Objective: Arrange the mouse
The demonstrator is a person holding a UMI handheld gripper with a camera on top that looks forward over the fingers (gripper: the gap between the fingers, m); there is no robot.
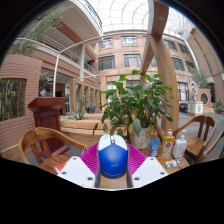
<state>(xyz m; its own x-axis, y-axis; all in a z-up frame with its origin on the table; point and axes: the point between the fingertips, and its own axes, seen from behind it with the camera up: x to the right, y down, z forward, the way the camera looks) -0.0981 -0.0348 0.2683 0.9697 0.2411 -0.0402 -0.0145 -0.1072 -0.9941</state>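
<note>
A blue and white computer mouse (113, 157) sits between my two fingers, held above the wooden table (170, 166). My gripper (113, 163) is shut on the mouse, with the magenta pads (90, 158) pressing on its two sides. The mouse's white front end with a small scroll wheel points away from me. Its underside is hidden.
A potted green plant (135, 100) stands just beyond the mouse. Small bottles (168, 146) stand on the table to the right. A wooden chair (45, 148) is at the left and another (202, 132) at the right. A tall atrium building lies behind.
</note>
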